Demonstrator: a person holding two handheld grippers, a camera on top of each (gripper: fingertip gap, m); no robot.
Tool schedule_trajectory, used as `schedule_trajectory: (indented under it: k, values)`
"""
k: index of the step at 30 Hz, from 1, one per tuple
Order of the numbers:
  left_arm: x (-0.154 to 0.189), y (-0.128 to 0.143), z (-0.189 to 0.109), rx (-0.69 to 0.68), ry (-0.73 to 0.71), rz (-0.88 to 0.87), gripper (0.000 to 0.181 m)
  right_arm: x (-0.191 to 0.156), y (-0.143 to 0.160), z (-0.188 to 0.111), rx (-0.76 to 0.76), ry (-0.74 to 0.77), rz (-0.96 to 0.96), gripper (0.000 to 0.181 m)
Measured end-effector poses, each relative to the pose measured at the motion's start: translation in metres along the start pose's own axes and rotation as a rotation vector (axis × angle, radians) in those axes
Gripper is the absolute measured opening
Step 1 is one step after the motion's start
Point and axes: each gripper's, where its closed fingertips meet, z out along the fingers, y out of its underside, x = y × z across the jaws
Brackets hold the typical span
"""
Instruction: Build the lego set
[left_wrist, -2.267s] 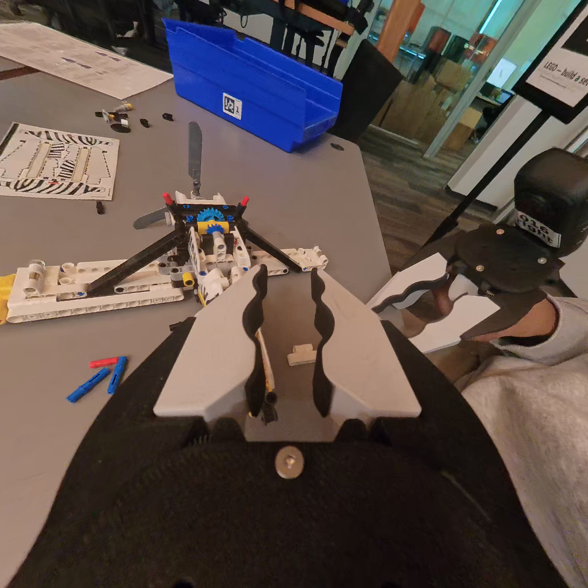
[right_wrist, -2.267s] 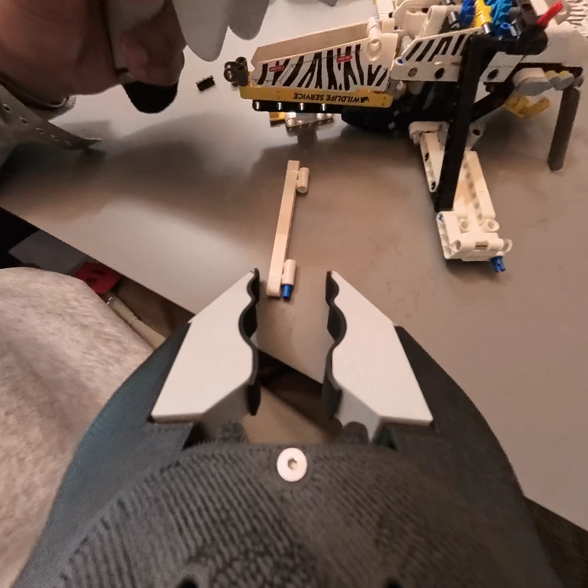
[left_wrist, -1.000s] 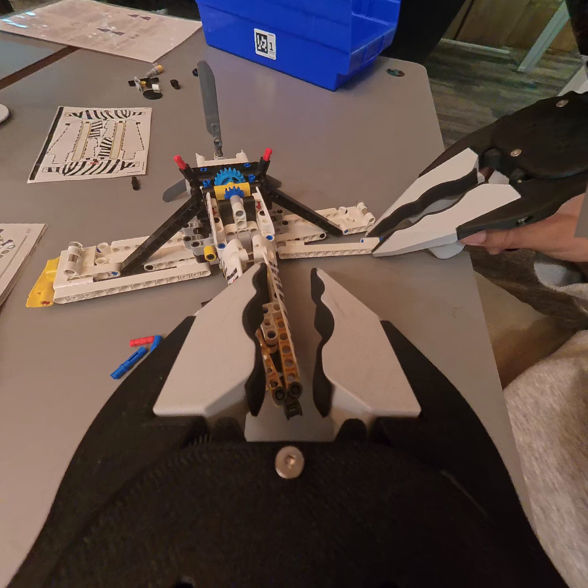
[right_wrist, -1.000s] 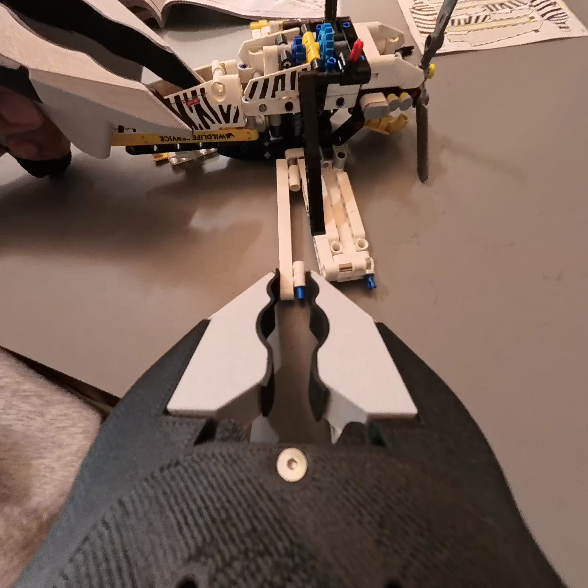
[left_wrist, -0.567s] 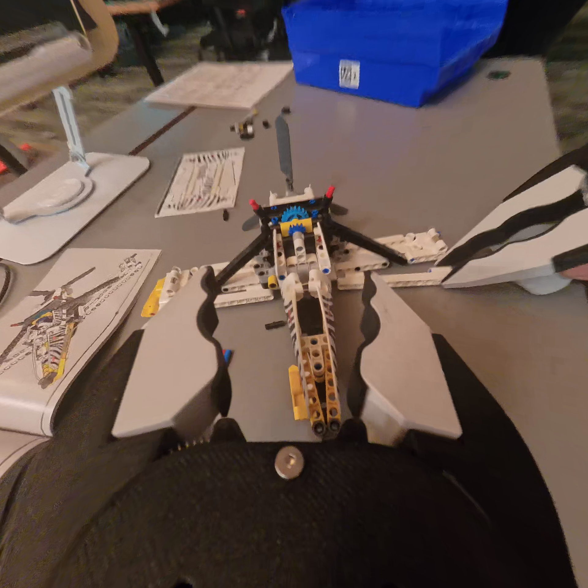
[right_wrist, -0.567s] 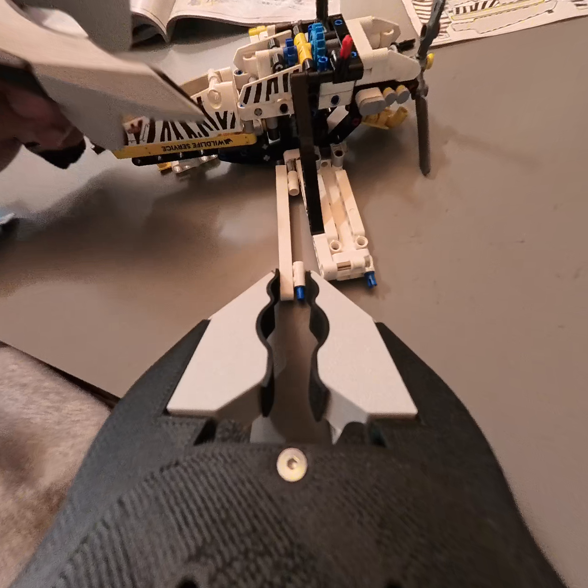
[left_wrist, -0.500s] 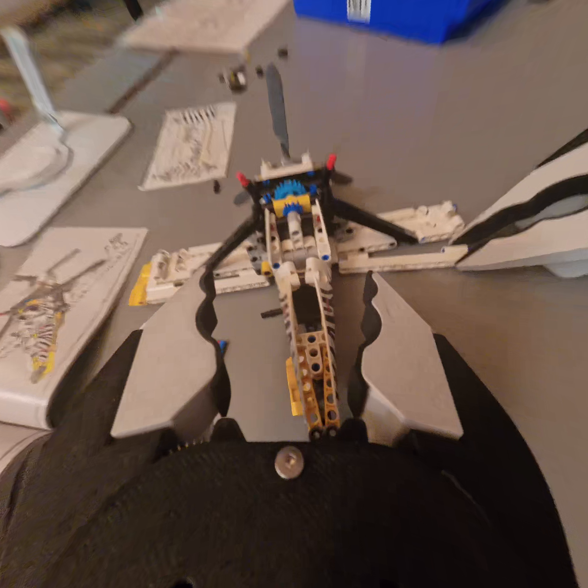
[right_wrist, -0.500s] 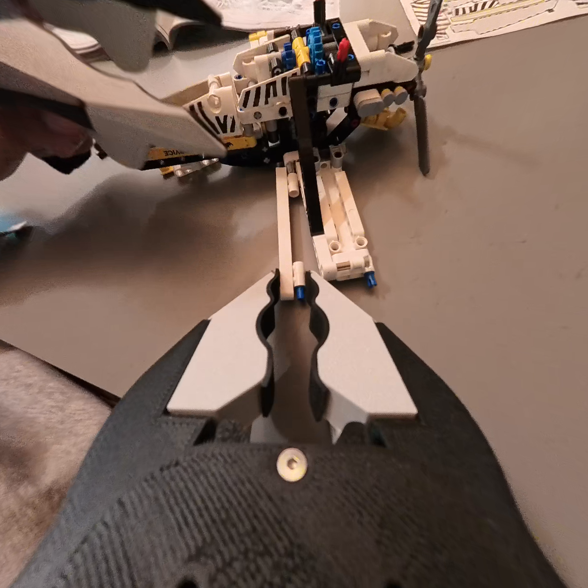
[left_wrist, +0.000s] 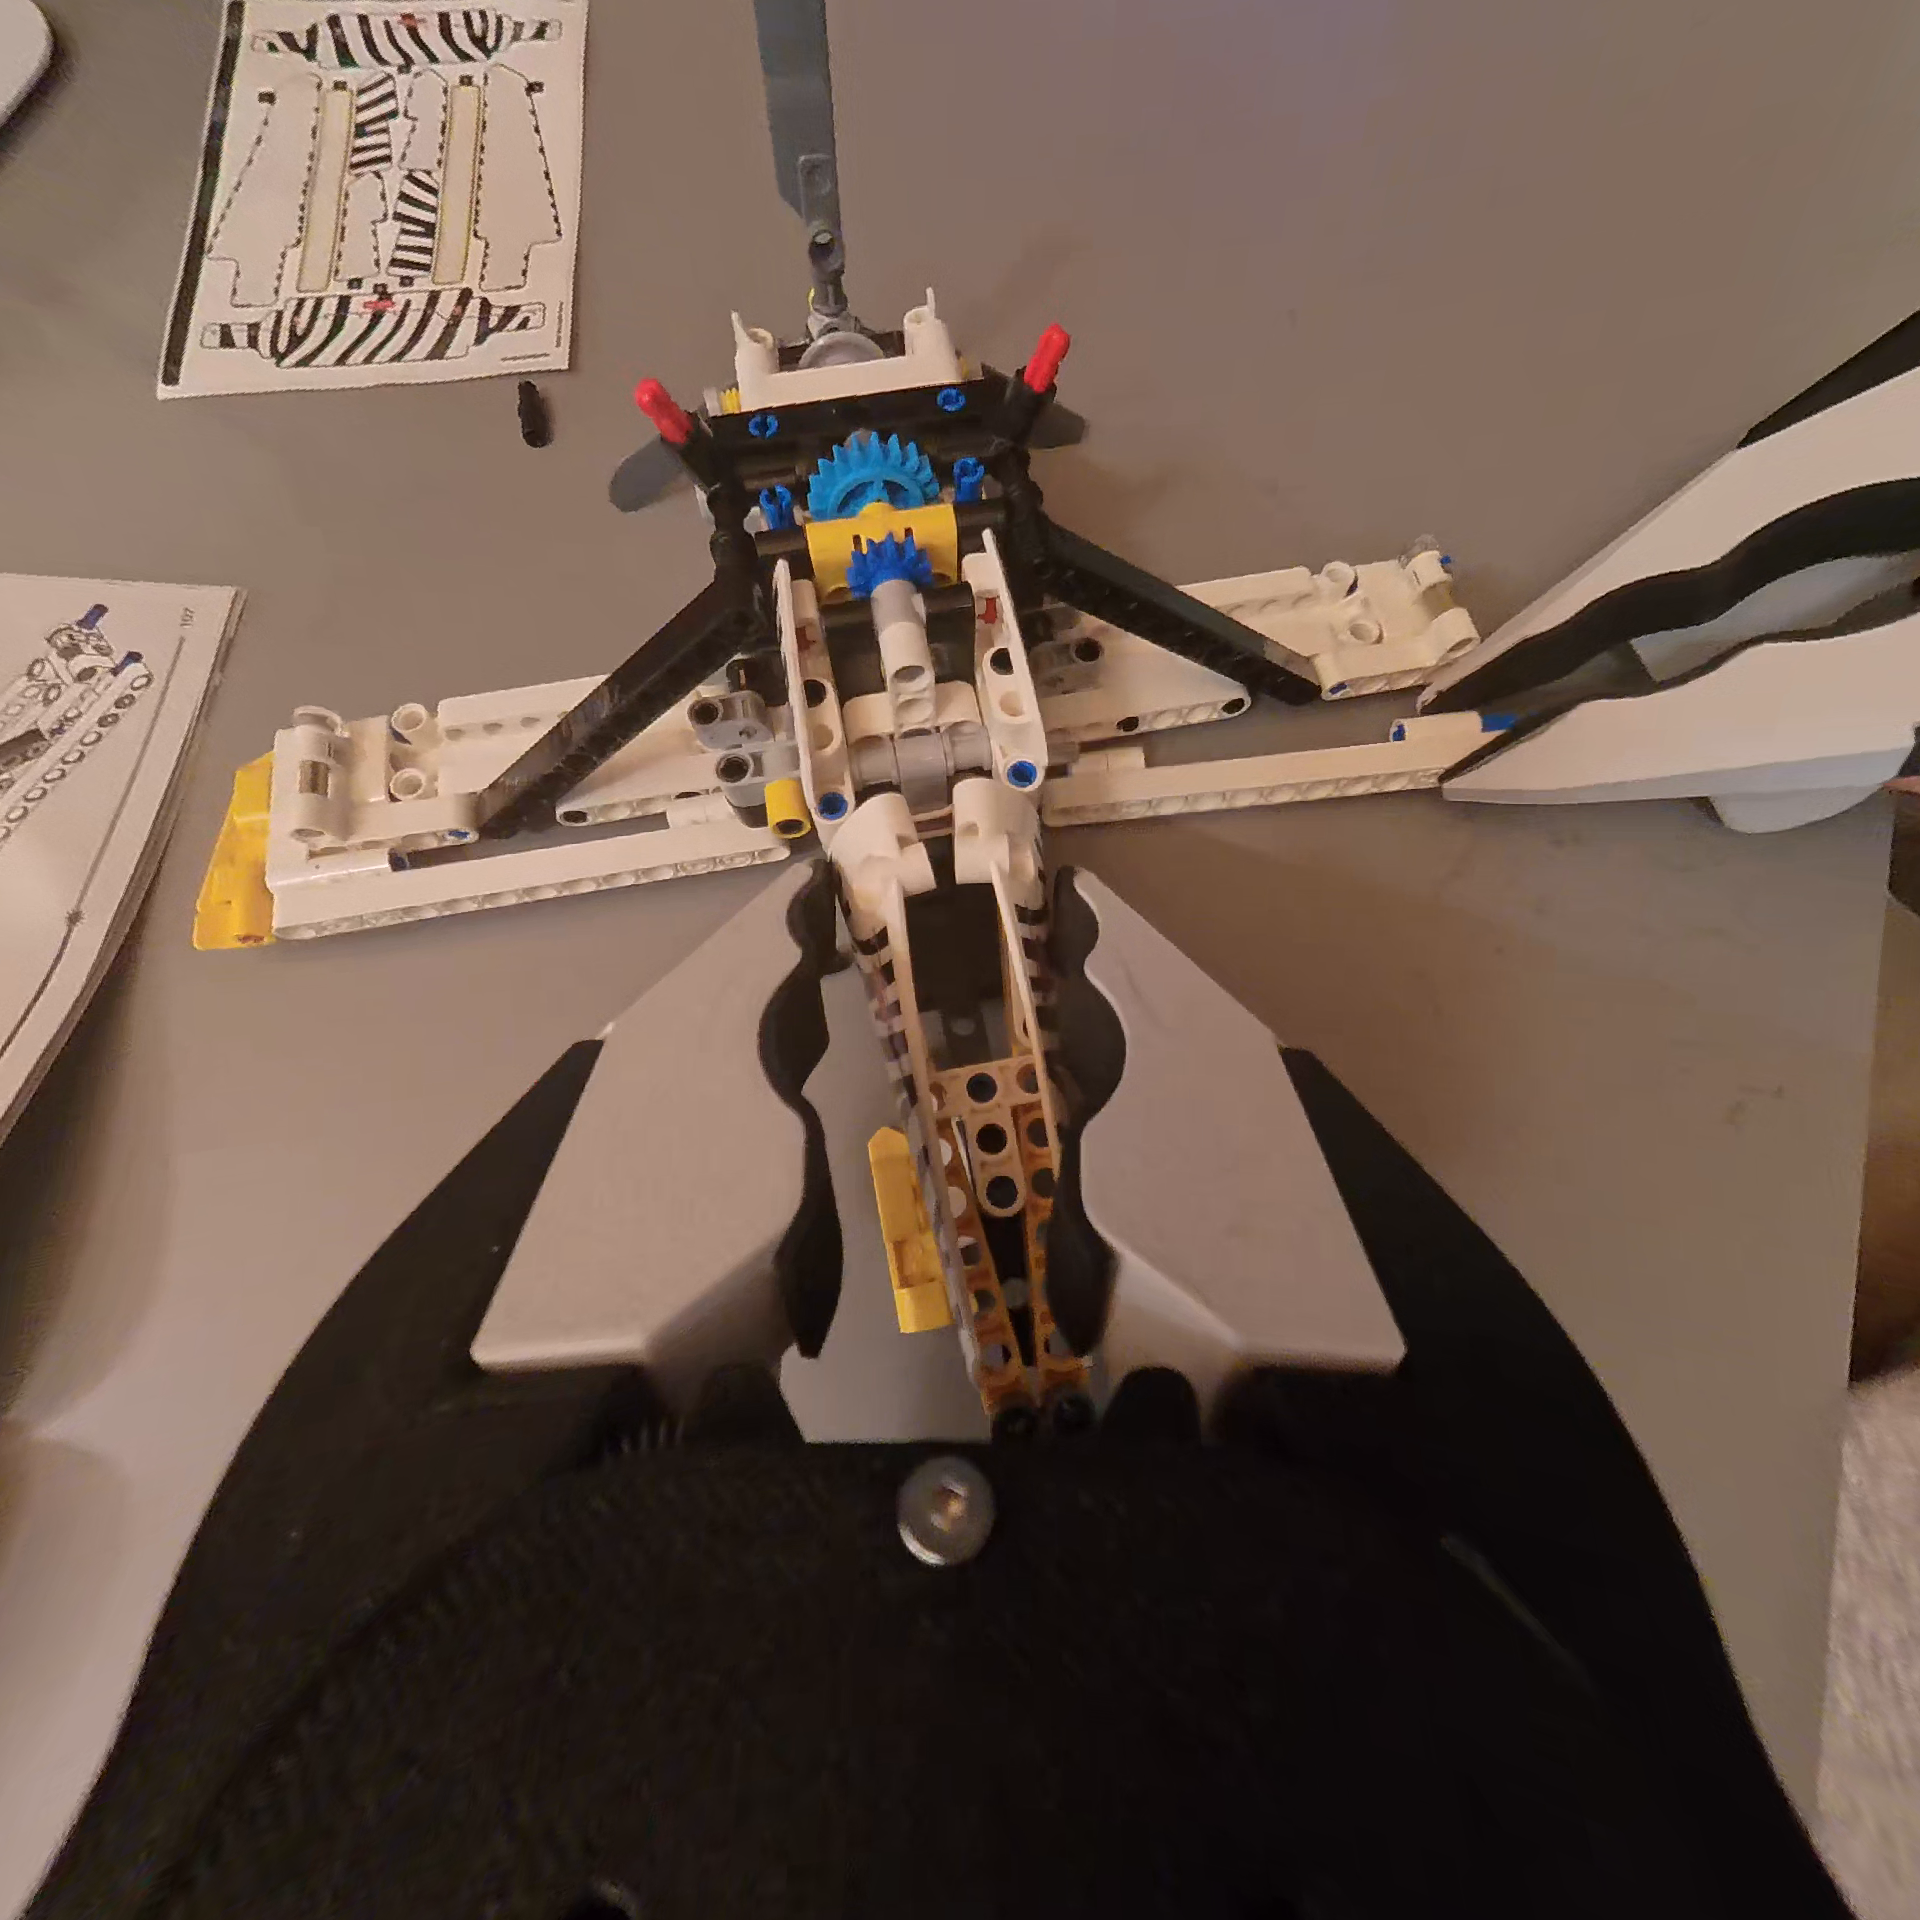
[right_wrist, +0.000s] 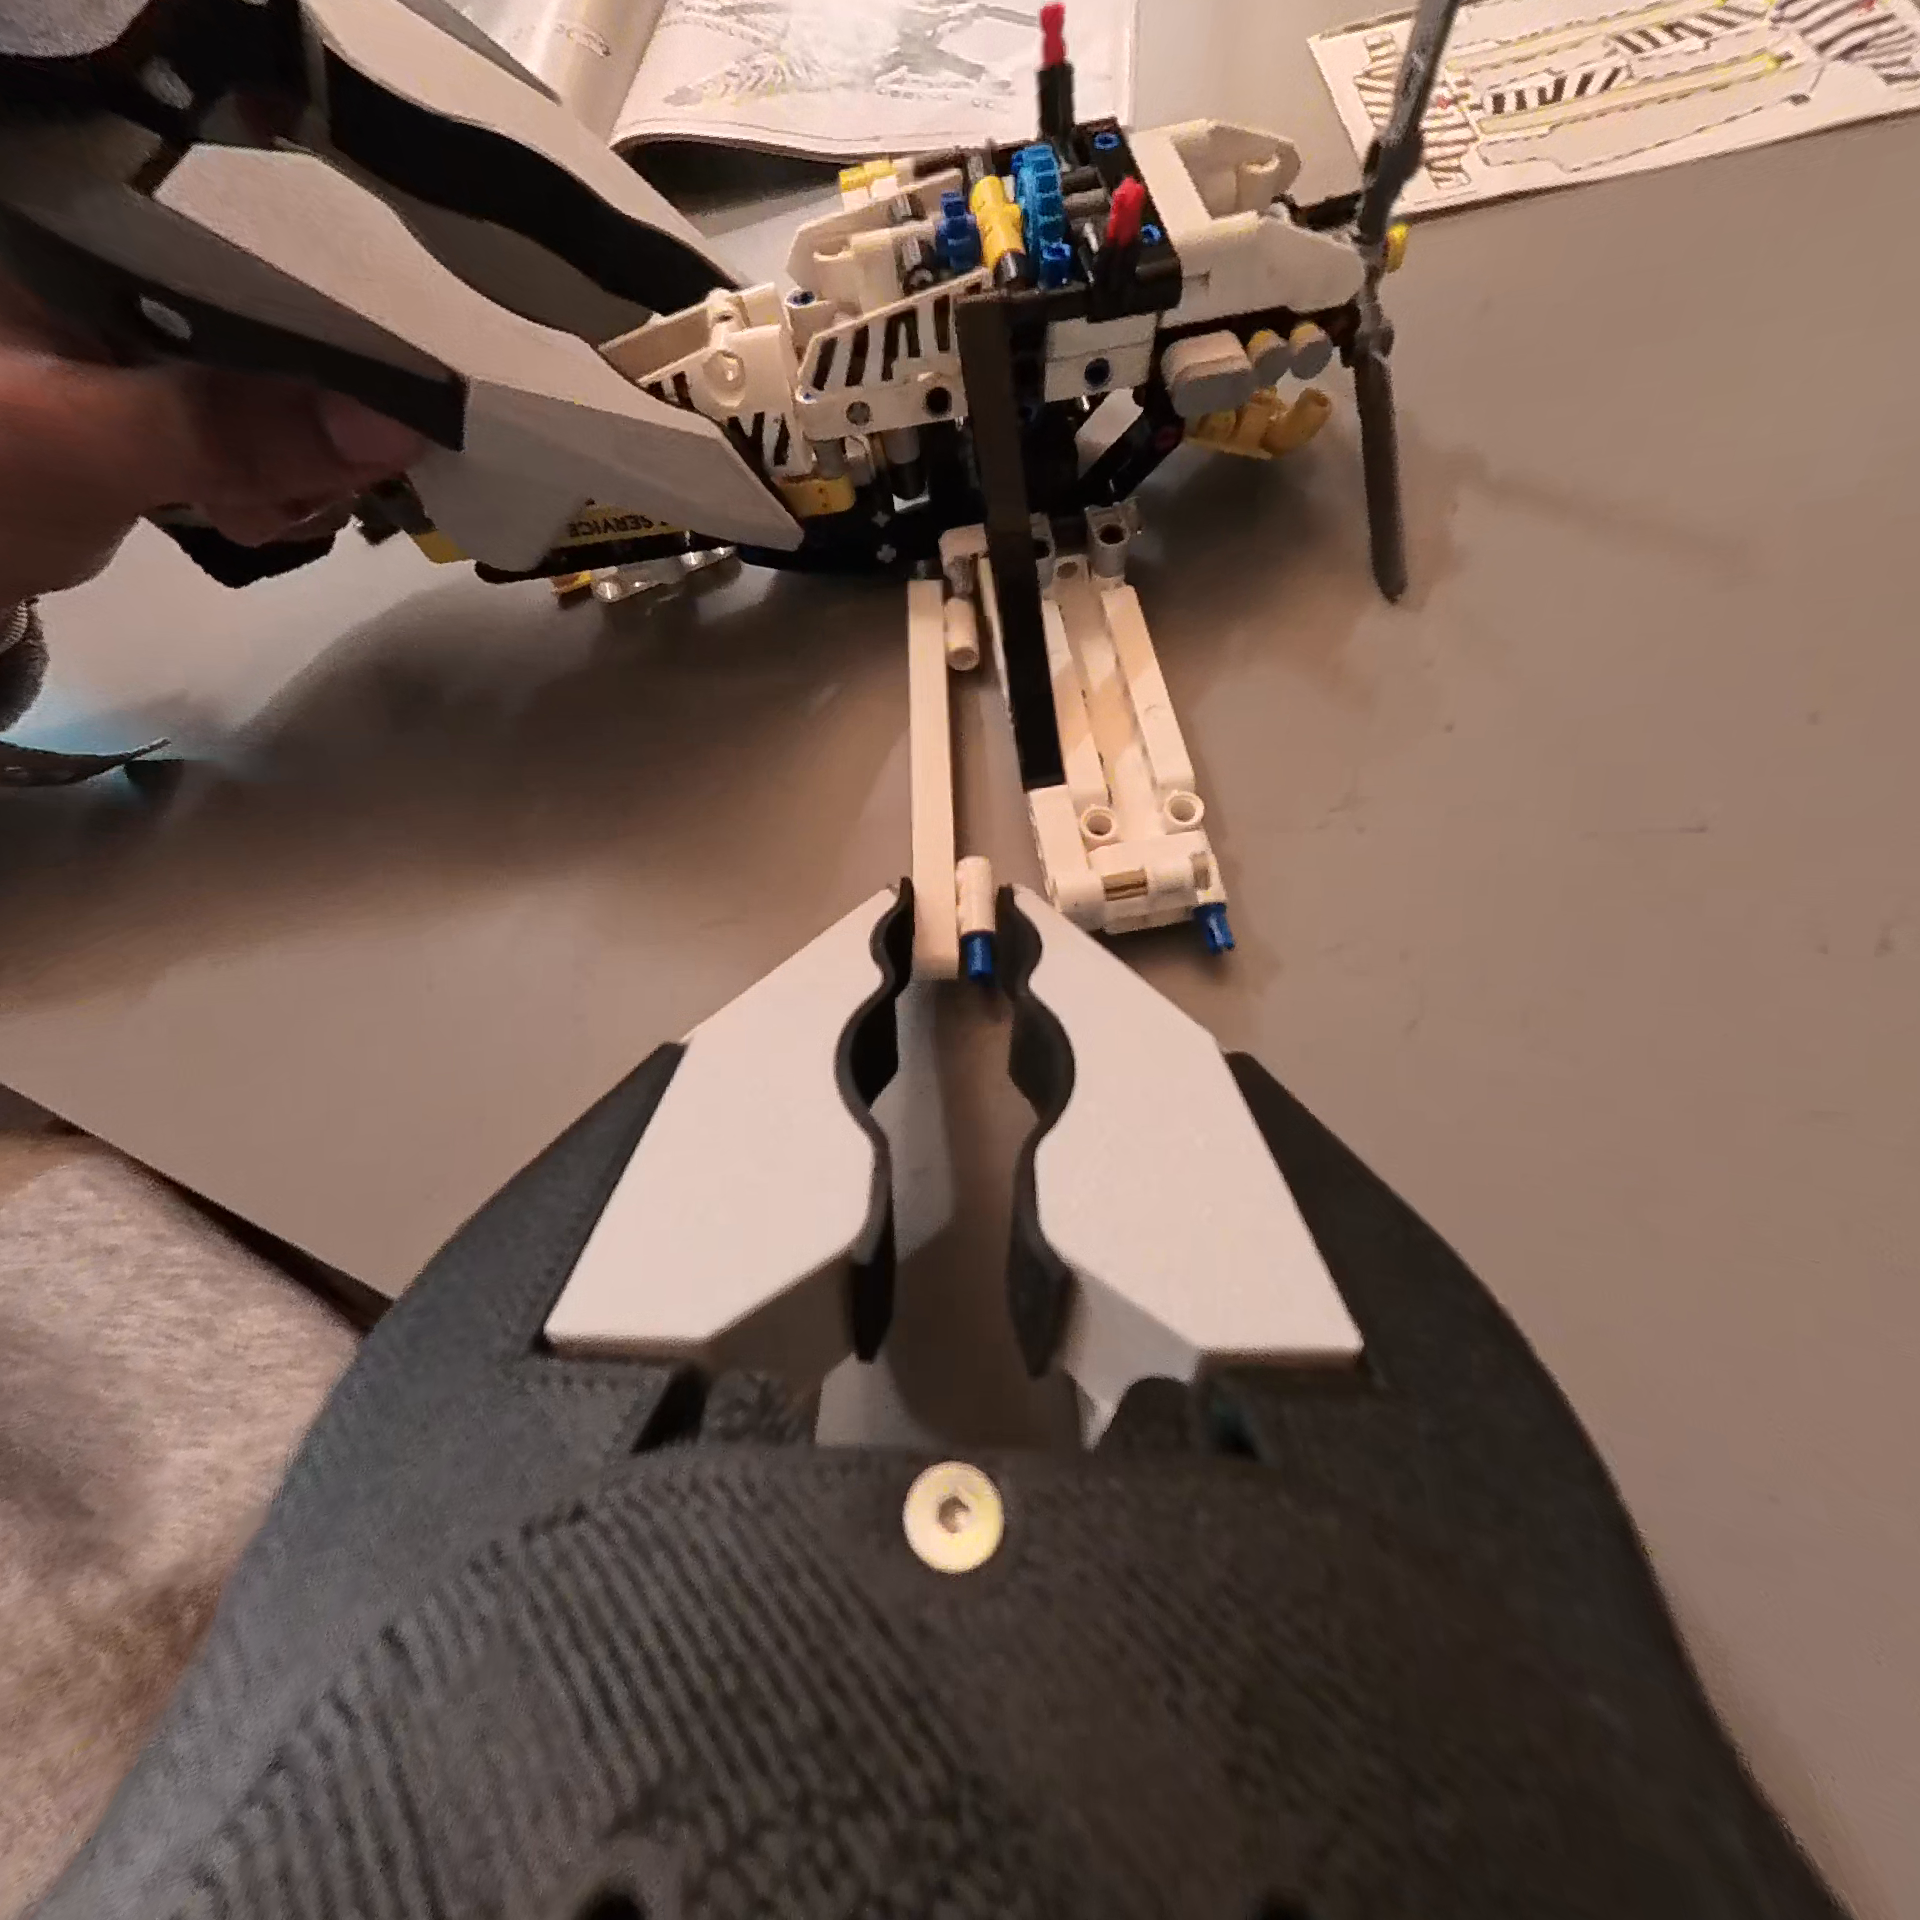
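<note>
Instruction booklet and zebra sticker sheet lie far left on the bench, untouched. Lego helicopter sits mid-bench, half built: left float finished with its yellow end, blue gears on top, grey rotor blade pointing away from me. My left gripper straddles the striped tail boom; fingers are partly closed around it, right one looks touching, a gap shows on the left, so I can't call it a firm clamp. To the right, my right gripper is pinched on the near end of the long white beam, by its connector with the blue pin; the beam lies flat alongside the right float. Step in hand, as I judge it: seating this beam into the right float, left gripper bracing the body. Next move calls for steadying the tail, lining the connectors with the float holes, then pushing sideways without sliding the model.
</note>
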Motion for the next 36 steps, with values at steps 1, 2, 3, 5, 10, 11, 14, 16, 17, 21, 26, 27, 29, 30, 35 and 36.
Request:
schedule_trajectory:
  k: [1, 2, 3, 5, 10, 11, 14, 16, 17, 21, 26, 27, 29, 30, 35, 36]
  values:
    - [0.000, 0.000, 0.000, 0.002, 0.000, -0.001, 0.041, 0.000, 0.000, -0.001, 0.002, 0.002, -0.012, 0.013]
    - [0.000, 0.000, 0.000, 0.005, 0.001, -0.002, 0.040, -0.001, 0.000, -0.001, 0.004, 0.005, -0.024, 0.013]
    - [0.000, 0.000, 0.000, 0.007, 0.002, -0.004, 0.040, -0.001, -0.001, -0.002, 0.009, 0.008, -0.032, 0.013]
    - [0.000, 0.000, 0.000, 0.010, 0.004, -0.007, 0.040, -0.001, -0.002, -0.004, 0.021, 0.006, -0.025, 0.013]
    - [0.000, 0.000, 0.000, 0.013, -0.003, -0.001, 0.041, 0.000, -0.004, -0.005, 0.045, -0.012, 0.008, 0.013]
    - [0.000, 0.000, 0.000, 0.013, -0.004, 0.000, 0.041, 0.000, -0.004, -0.004, 0.043, -0.012, 0.009, 0.013]
    - [0.000, 0.000, 0.000, 0.014, -0.007, 0.007, 0.041, 0.000, -0.002, -0.003, 0.029, -0.003, 0.000, 0.013]
    - [0.000, 0.000, 0.000, 0.013, -0.009, 0.010, 0.041, 0.000, -0.002, -0.002, 0.021, 0.006, -0.008, 0.013]
    - [0.000, 0.001, 0.000, 0.012, -0.011, 0.013, 0.041, 0.000, -0.002, -0.003, 0.020, 0.012, -0.012, 0.013]
    - [0.000, 0.001, 0.000, 0.004, -0.019, 0.032, 0.041, 0.001, -0.001, -0.002, 0.008, 0.056, -0.054, 0.014]
    - [-0.001, 0.002, 0.000, -0.004, -0.026, 0.041, 0.042, 0.005, -0.004, 0.000, 0.015, 0.169, -0.149, 0.014]
    - [-0.001, 0.002, 0.000, -0.007, -0.030, 0.046, 0.042, 0.005, -0.005, 0.001, 0.023, 0.186, -0.163, 0.014]
    - [-0.001, 0.003, 0.000, -0.010, -0.032, 0.053, 0.042, 0.004, -0.007, 0.000, 0.038, 0.214, -0.192, 0.014]
    - [-0.001, 0.003, 0.000, -0.010, -0.032, 0.054, 0.042, 0.004, -0.008, 0.000, 0.043, 0.223, -0.199, 0.014]
    - [-0.001, 0.002, 0.000, -0.008, -0.035, 0.053, 0.042, 0.006, -0.004, 0.006, -0.013, 0.267, -0.236, 0.014]
    - [-0.001, 0.002, 0.000, -0.009, -0.039, 0.055, 0.042, 0.006, -0.004, 0.007, -0.021, 0.280, -0.251, 0.014]
